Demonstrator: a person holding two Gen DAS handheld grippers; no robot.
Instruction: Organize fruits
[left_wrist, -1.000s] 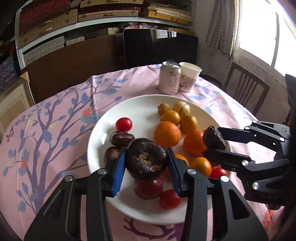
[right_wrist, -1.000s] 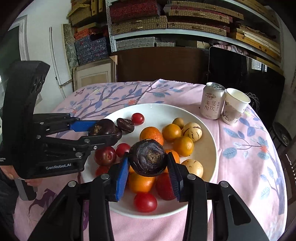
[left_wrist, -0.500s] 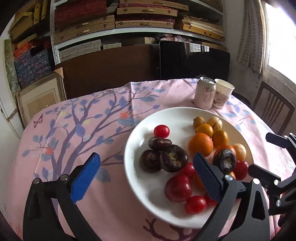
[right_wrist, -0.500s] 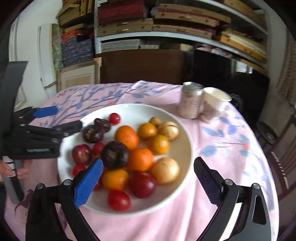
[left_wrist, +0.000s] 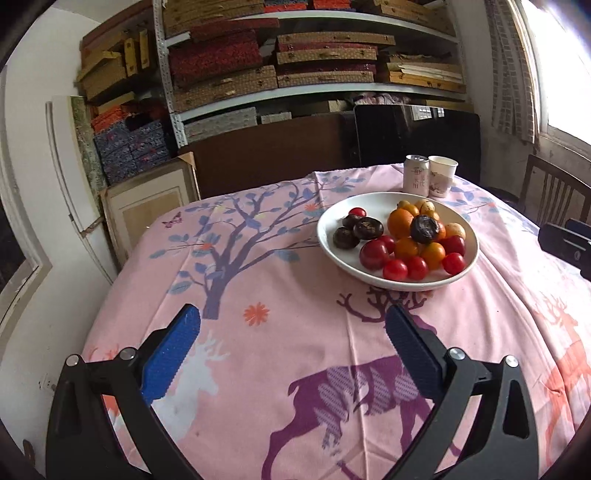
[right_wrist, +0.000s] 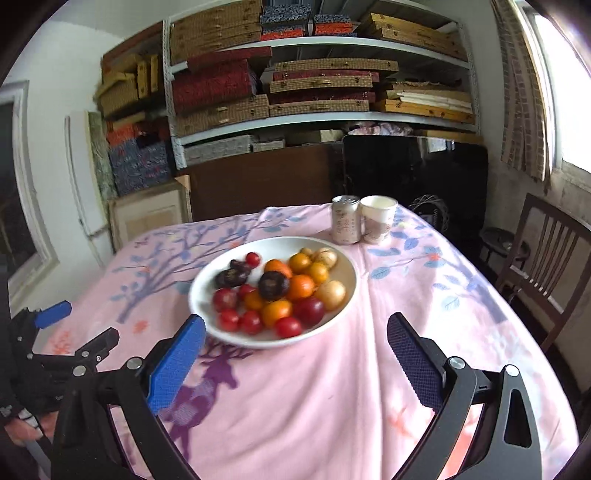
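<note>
- Left wrist view: my left gripper (left_wrist: 291, 338) and right gripper (right_wrist: 295, 345) gaped wide, empty, over the tabletop (left_wrist: 258, 354).
- Fruits (left_wrist: 406, 236) sat piled in the plate (left_wrist: 328, 240); round, slippery, likely bruisable, so I'd pinch gently across each middle.

Drink can (left_wrist: 416, 180) touching paper cup (left_wrist: 442, 176) on pink deer-print tablecloth (left_wrist: 280, 369); wooden chair (right_wrist: 550, 273) at right, shelves (right_wrist: 317, 77) of patterned boxes behind (dark screen (right_wrist: 413, 173) below)

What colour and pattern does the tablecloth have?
Tablecloth: pink, printed with trees and deer; best seen in the left wrist view.
</note>
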